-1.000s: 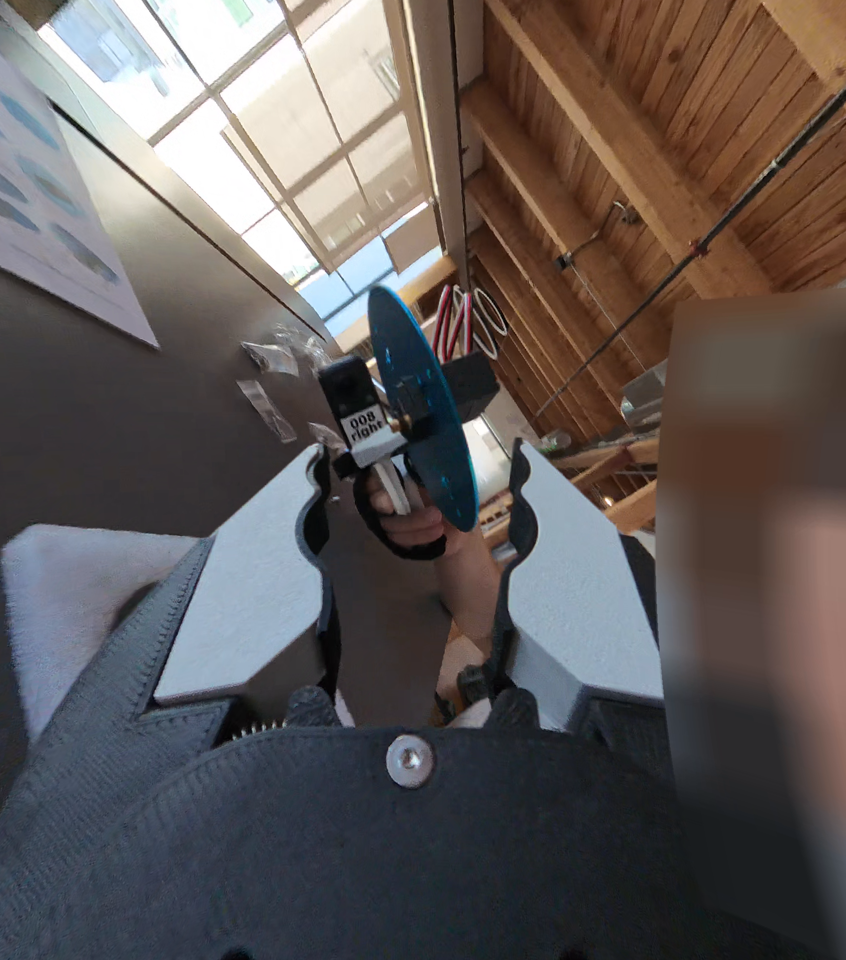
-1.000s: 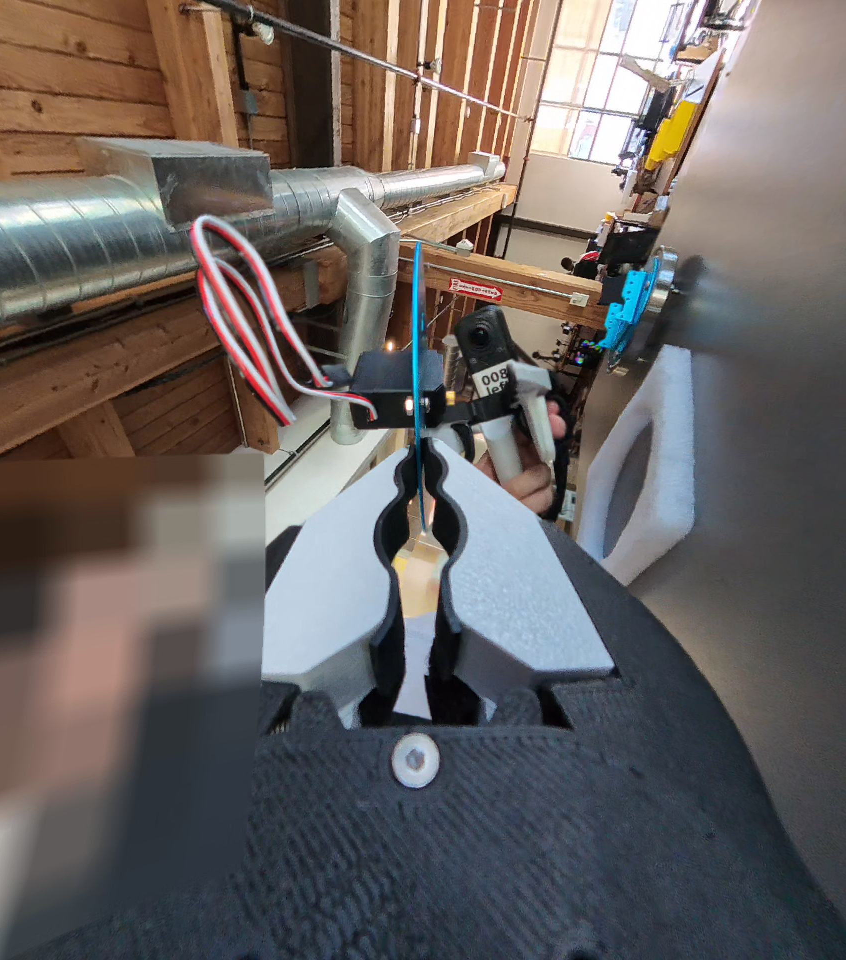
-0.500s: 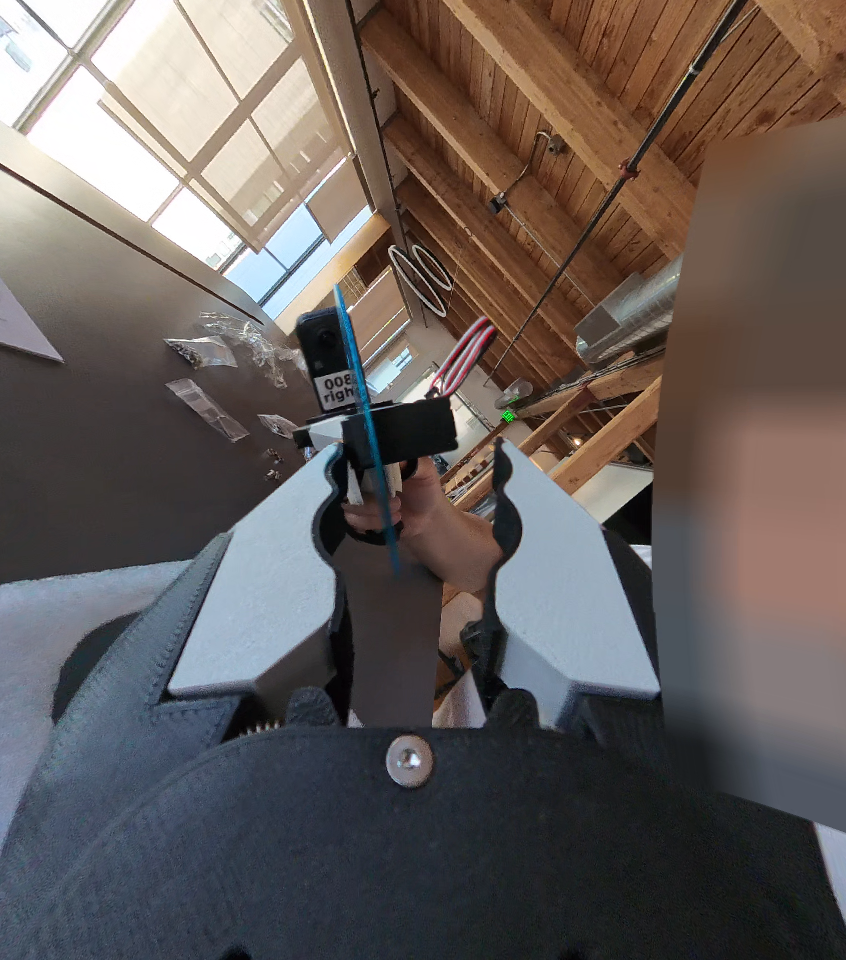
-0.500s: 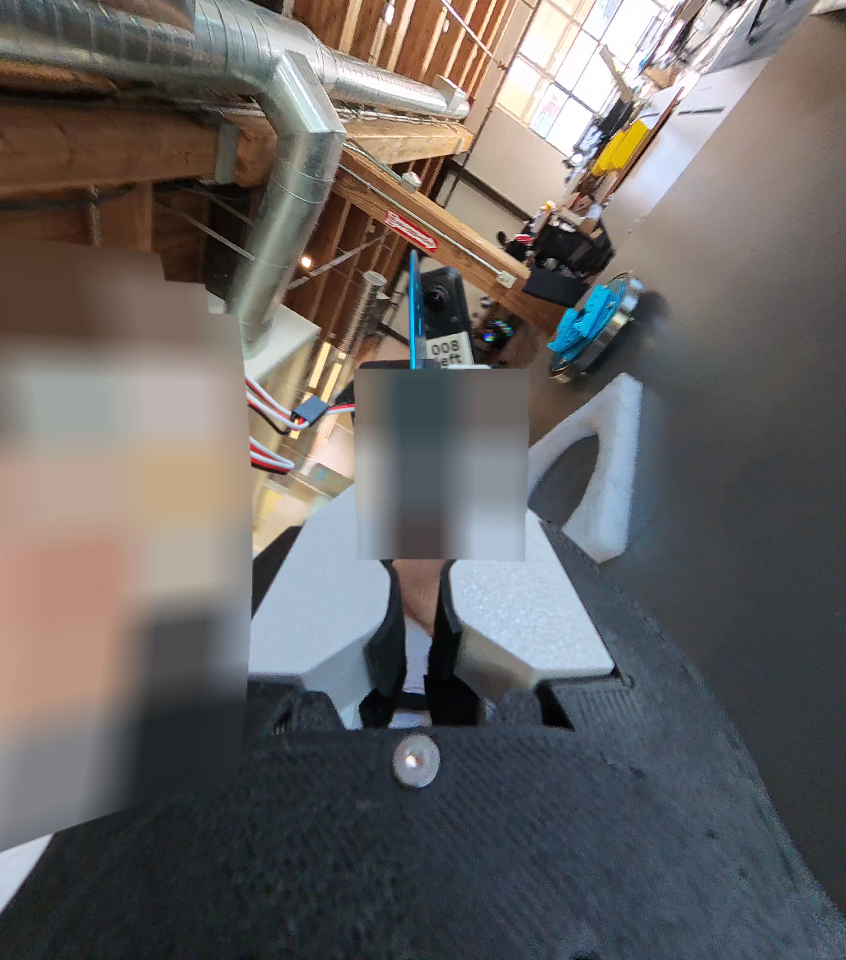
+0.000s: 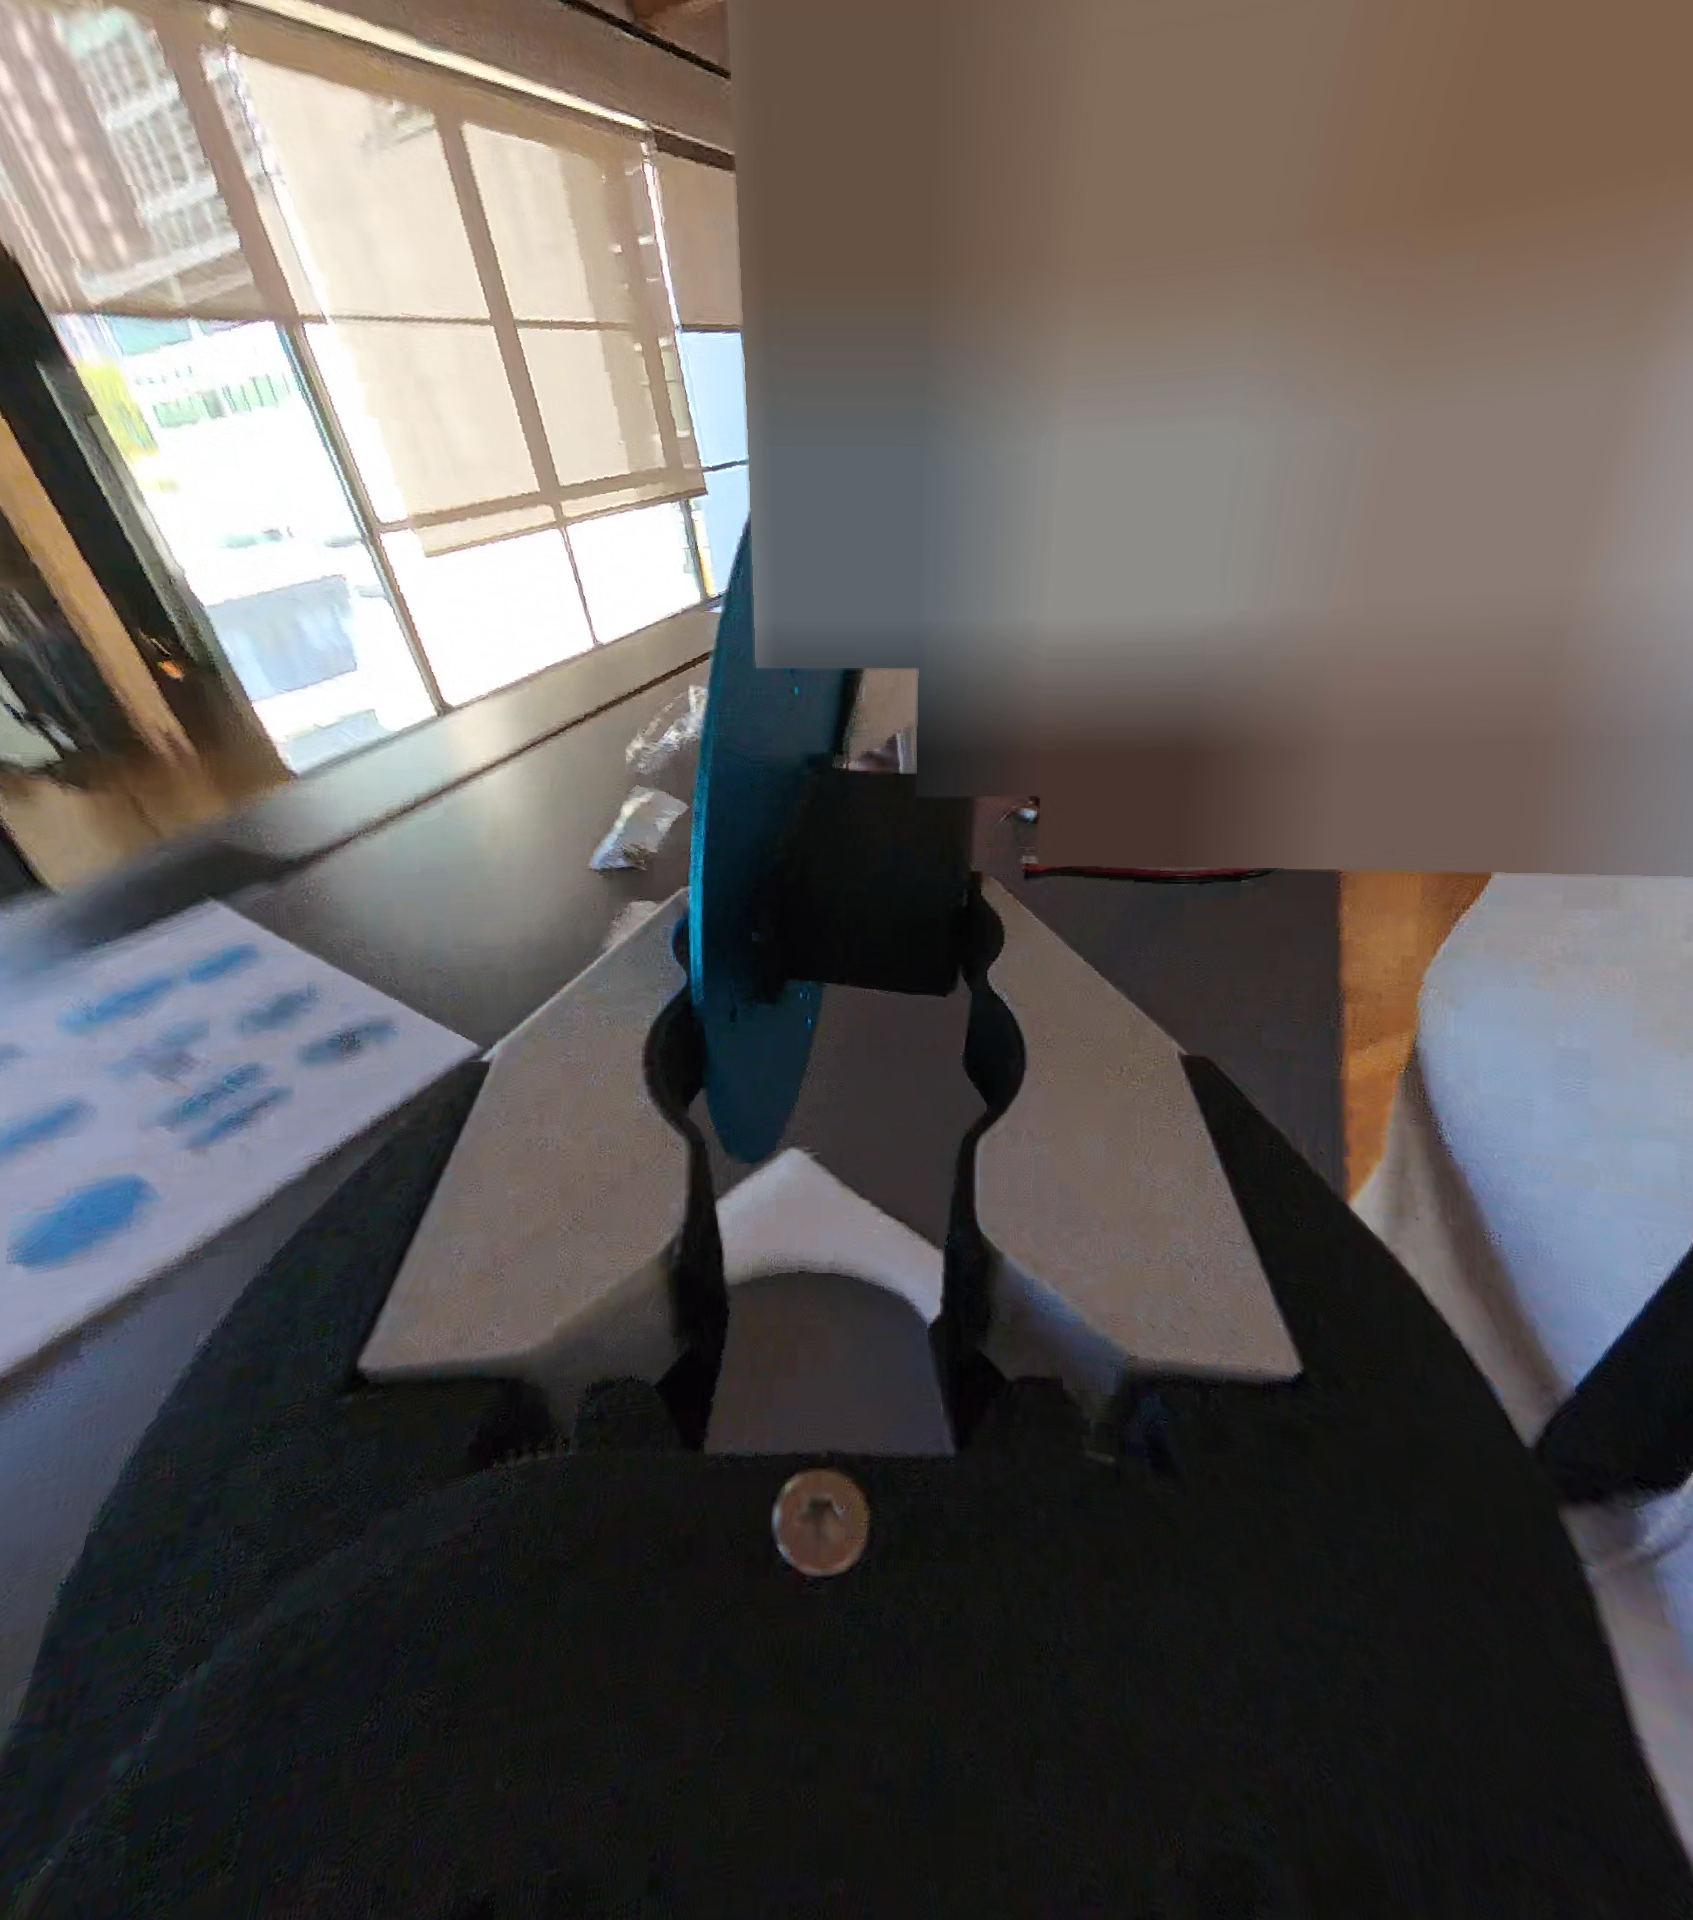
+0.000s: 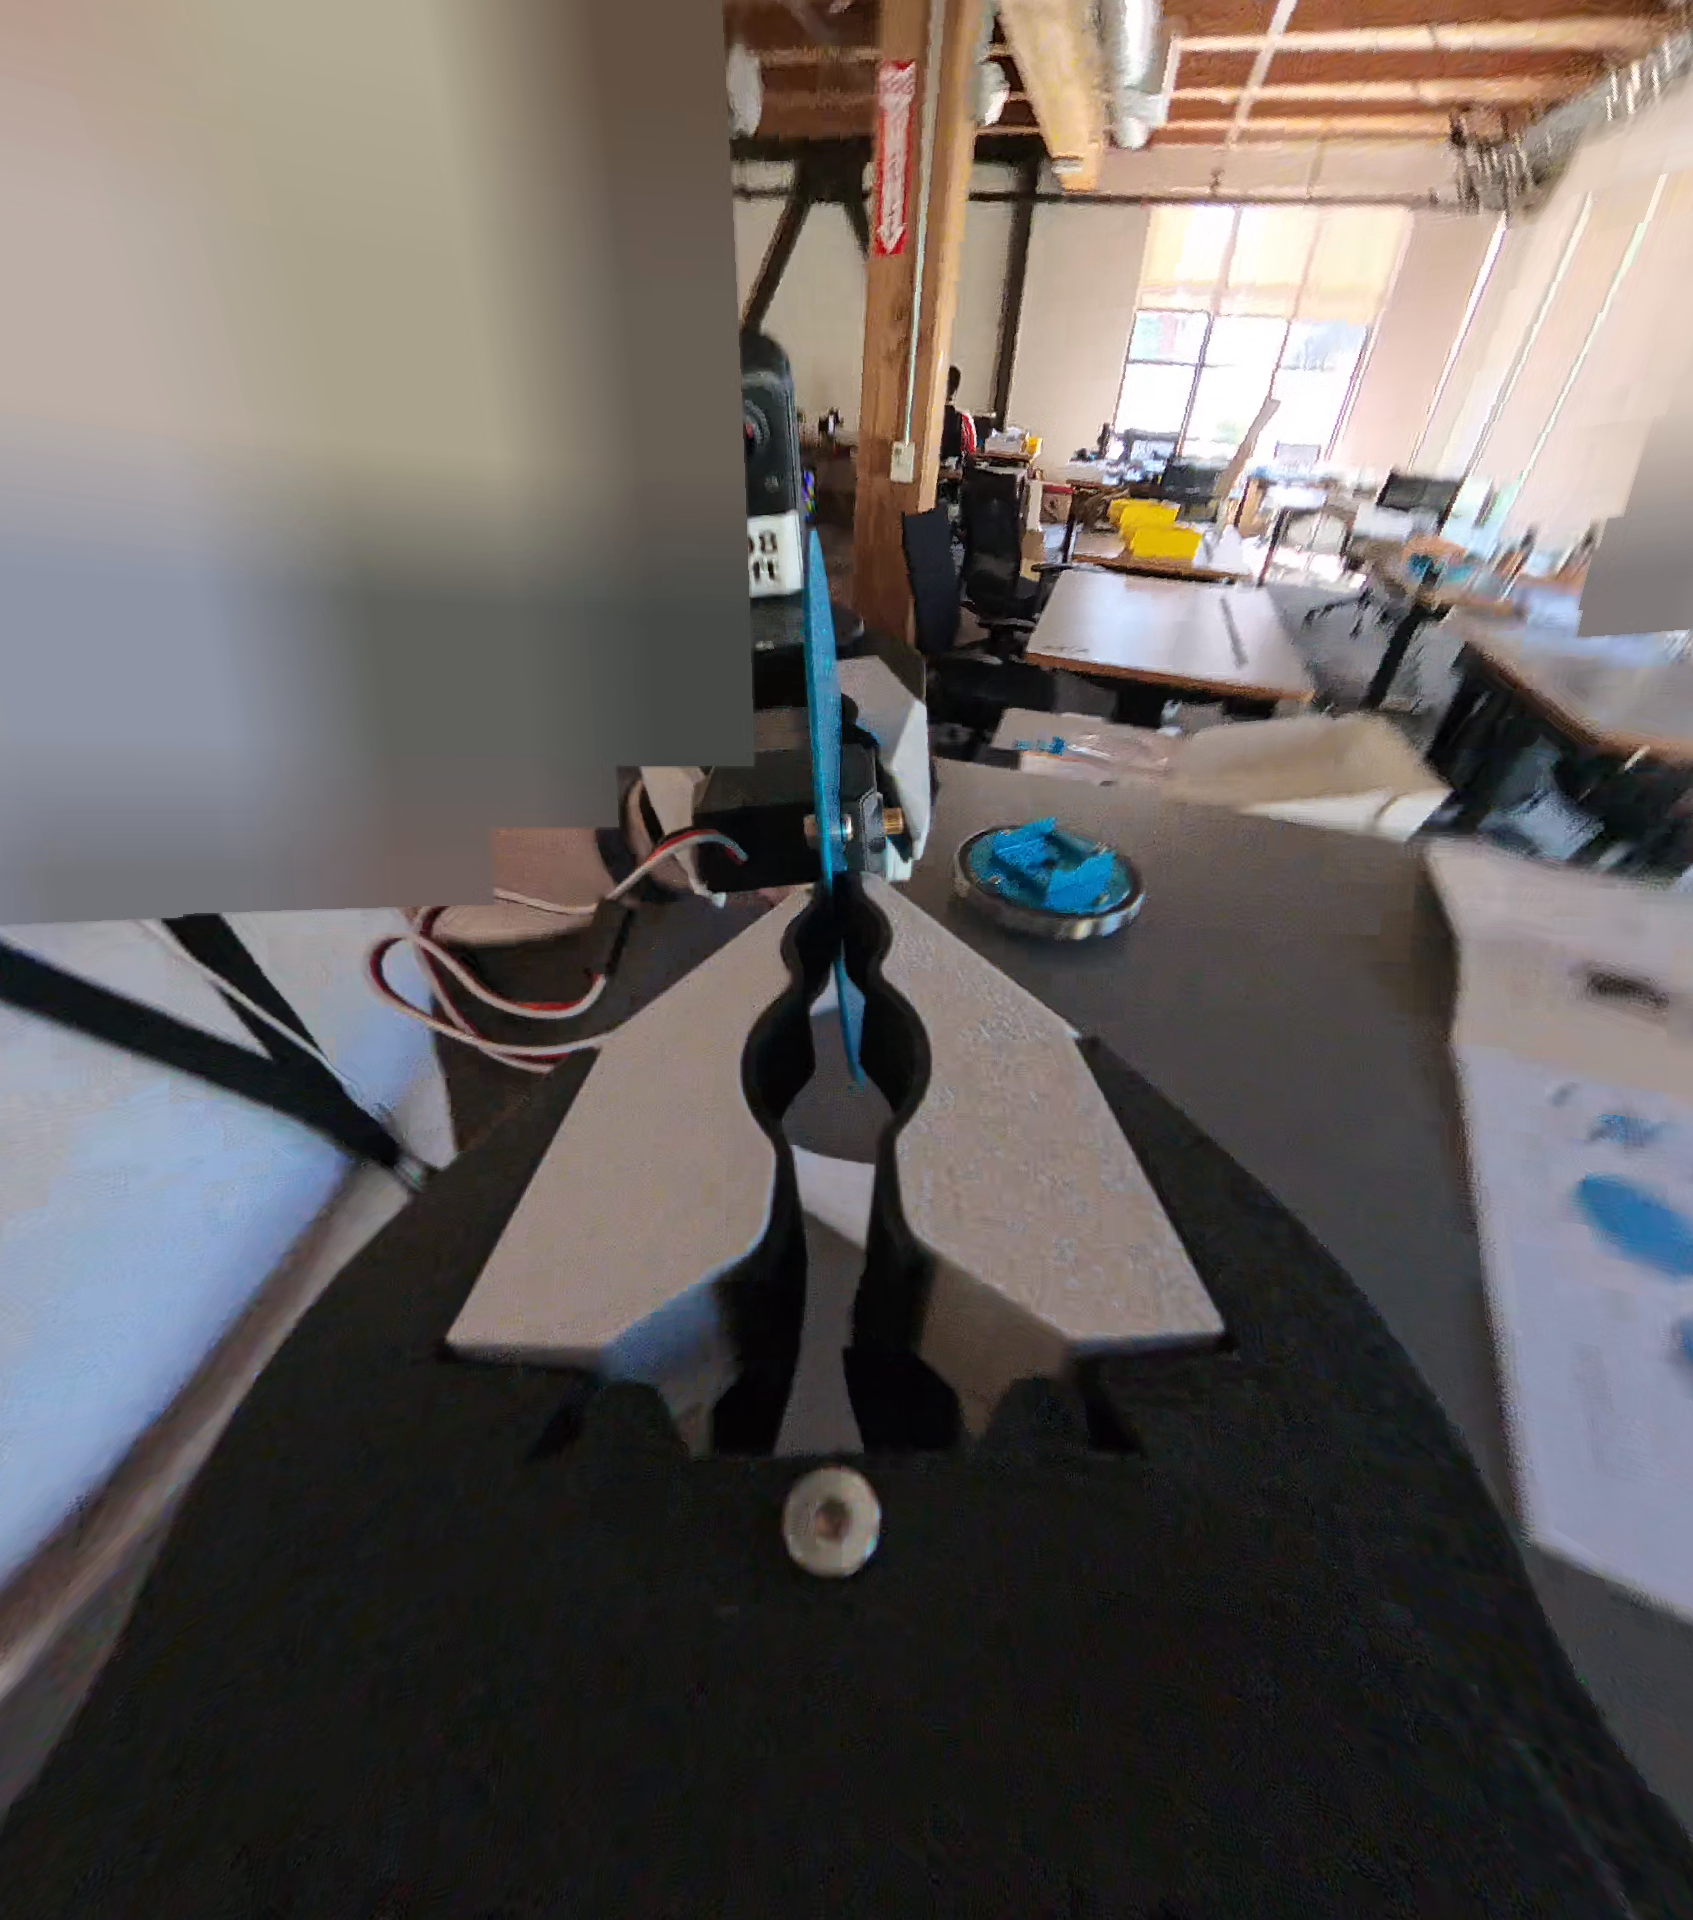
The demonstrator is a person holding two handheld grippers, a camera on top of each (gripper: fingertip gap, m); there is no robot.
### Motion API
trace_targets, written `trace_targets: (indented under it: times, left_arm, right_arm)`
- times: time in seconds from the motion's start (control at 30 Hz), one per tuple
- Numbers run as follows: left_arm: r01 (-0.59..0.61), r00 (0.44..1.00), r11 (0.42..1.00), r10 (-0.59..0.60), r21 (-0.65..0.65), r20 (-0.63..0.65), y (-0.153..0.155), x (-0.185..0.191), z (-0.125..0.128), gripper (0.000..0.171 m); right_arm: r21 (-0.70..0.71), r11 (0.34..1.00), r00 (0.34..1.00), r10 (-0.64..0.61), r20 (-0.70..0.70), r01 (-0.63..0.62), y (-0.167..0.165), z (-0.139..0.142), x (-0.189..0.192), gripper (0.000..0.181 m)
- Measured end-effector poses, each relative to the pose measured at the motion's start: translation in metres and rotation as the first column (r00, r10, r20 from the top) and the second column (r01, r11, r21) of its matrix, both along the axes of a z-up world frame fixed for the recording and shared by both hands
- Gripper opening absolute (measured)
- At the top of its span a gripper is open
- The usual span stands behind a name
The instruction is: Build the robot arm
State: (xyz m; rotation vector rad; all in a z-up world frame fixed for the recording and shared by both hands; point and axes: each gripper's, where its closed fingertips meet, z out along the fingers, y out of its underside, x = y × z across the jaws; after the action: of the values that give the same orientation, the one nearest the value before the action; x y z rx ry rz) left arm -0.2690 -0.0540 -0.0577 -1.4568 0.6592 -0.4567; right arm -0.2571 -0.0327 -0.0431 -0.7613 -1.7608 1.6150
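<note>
A blue disc (image 5: 748, 935) with a black servo block (image 5: 873, 894) fixed to it is held in the air above a dark table (image 5: 457, 883). My left gripper (image 5: 826, 925) is closed around this assembly: one fingertip lies on the disc's face, the other on the servo's far side. My right gripper (image 6: 837, 925) is shut on the edge of the same blue disc (image 6: 821, 707). The servo (image 6: 759, 842) trails red, white and black wires (image 6: 509, 1008). One finger (image 6: 899, 727) of the left gripper shows just behind the disc.
A round metal dish with blue parts (image 6: 1050, 878) sits on the table beyond the disc. A printed sheet (image 5: 94, 1091) lies at the left, and small plastic bags (image 5: 639, 826) farther back. White foam (image 5: 800, 1205) lies under the left gripper. A person's white garment (image 5: 1600, 1143) is at the right. The tips of both grippers are at nearly the same place.
Both grippers swung down from pointing at the ceiling to roughly level over the table. The left jaws narrowed and closed on the disc and servo. The right stayed shut on the disc's edge.
</note>
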Motion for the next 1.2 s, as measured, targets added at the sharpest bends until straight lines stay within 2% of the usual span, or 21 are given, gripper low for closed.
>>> trace_targets:
  times: [0.1, 0.23, 0.33, 0.4, 0.47, 0.57, 0.73, 0.97, 1.07, 1.2]
  left_arm:
    - [-0.032, 0.97, 0.984, 0.072, 0.174, -0.231, -0.004, 0.006, 0.013, 0.045]
    - [-0.001, 0.896, 0.943, 0.149, 0.332, -0.419, -0.01, 0.016, 0.033, 0.045]
    - [0.024, 0.827, 0.912, 0.212, 0.41, -0.521, -0.011, 0.022, 0.042, 0.045]
    - [0.035, 0.789, 0.892, 0.252, 0.45, -0.561, -0.012, 0.028, 0.047, 0.045]
    - [0.053, 0.774, 0.882, 0.261, 0.469, -0.577, -0.014, 0.035, 0.05, 0.046]
    - [0.067, 0.776, 0.883, 0.247, 0.465, -0.581, -0.015, 0.044, 0.051, 0.045]
    - [0.064, 0.804, 0.882, 0.232, 0.468, -0.547, -0.014, 0.047, 0.056, 0.045]
    - [0.049, 0.81, 0.897, 0.221, 0.439, -0.543, -0.01, 0.045, 0.05, 0.045]
    - [0.033, 0.832, 0.91, 0.205, 0.414, -0.516, -0.008, 0.043, 0.049, 0.045]
    - [0.009, 0.908, 0.949, 0.125, 0.314, -0.401, -0.003, 0.039, 0.051, 0.045]
  right_arm:
    - [0.25, 0.968, 0.986, 0.013, -0.166, 0.029, -0.008, 0.019, 0.008, 0.0]
    - [0.505, 0.855, 0.943, 0.059, -0.328, 0.122, -0.017, 0.036, 0.021, 0.0]
    - [0.607, 0.772, 0.925, 0.07, -0.374, 0.188, -0.019, 0.043, 0.028, 0.0]
    - [0.626, 0.755, 0.92, 0.08, -0.383, 0.195, -0.024, 0.046, 0.033, 0.004]
    - [0.631, 0.749, 0.915, 0.087, -0.395, 0.201, -0.029, 0.049, 0.036, 0.005]
    - [0.649, 0.725, 0.907, 0.078, -0.413, 0.233, -0.031, 0.053, 0.037, 0.016]
    - [0.639, 0.736, 0.907, 0.081, -0.414, 0.225, -0.034, 0.056, 0.039, 0.014]
    - [0.645, 0.736, 0.918, 0.085, -0.387, 0.204, -0.036, 0.049, 0.034, 0.009]
    - [0.611, 0.773, 0.937, 0.064, -0.344, 0.171, -0.033, 0.048, 0.032, 0.008]
    - [0.524, 0.841, 0.954, 0.032, -0.298, 0.135, -0.027, 0.051, 0.028, 0.013]
